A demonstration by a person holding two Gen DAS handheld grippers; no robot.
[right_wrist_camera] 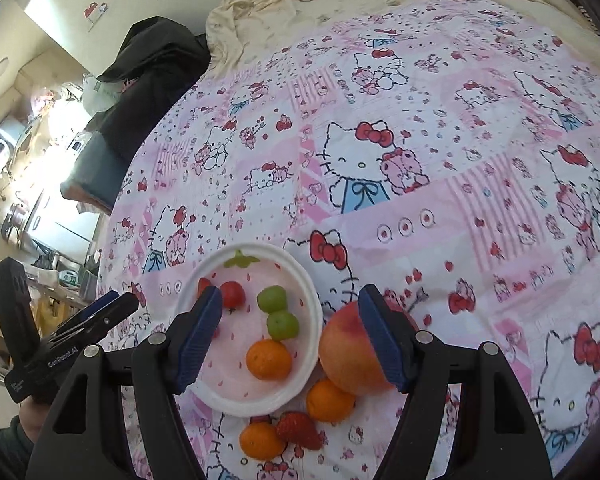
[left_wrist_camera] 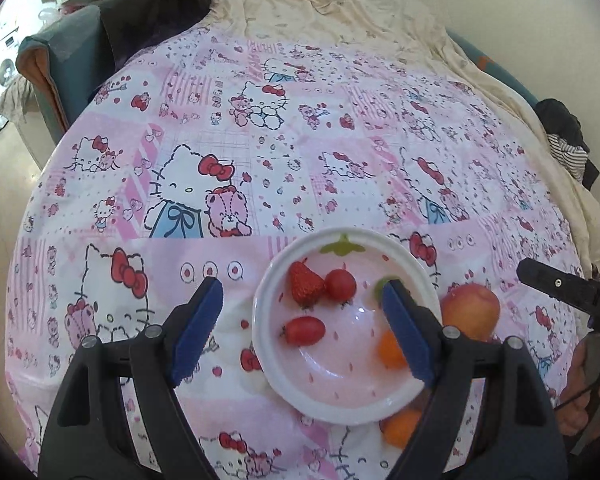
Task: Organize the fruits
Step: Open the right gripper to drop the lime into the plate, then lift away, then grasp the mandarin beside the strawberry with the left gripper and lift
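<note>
Hovering over a bed covered with a pink cartoon-cat sheet (right_wrist_camera: pixel 440 128), both grippers are spread wide and carry nothing. The white bowl (right_wrist_camera: pixel 204 276) already holds a strawberry (left_wrist_camera: pixel 305 285), two small tomatoes (left_wrist_camera: pixel 340 285) (left_wrist_camera: pixel 305 331), two green grapes (right_wrist_camera: pixel 273 299) (right_wrist_camera: pixel 283 325) and one small orange (right_wrist_camera: pixel 269 359). Outside it lie a peach (right_wrist_camera: pixel 350 356) touching the rim at about 3 o'clock, an orange (right_wrist_camera: pixel 329 400) just beside the rim near 5 o'clock, and another orange (right_wrist_camera: pixel 261 440) with a second strawberry (right_wrist_camera: pixel 298 430) at about 6 o'clock. The right gripper (right_wrist_camera: pixel 290 332) hangs above the gap between bowl and peach, its right finger (right_wrist_camera: pixel 380 340) overlapping the peach in its own view, so the peach looks like the next fruit to collect. To do that well, I would shift toward 3 o'clock until the peach sits centred between the fingers, come down so the pads meet its widest part, and close gently, since the skin probably bruises. The soft bedding may let the fruit roll or the bowl tip, so lift straight up and lower into the free patch of the bowl near 6 o'clock rather than dropping. The left gripper (left_wrist_camera: pixel 302 320), straddling the bowl's left half, could stay low to steady the rim.
</note>
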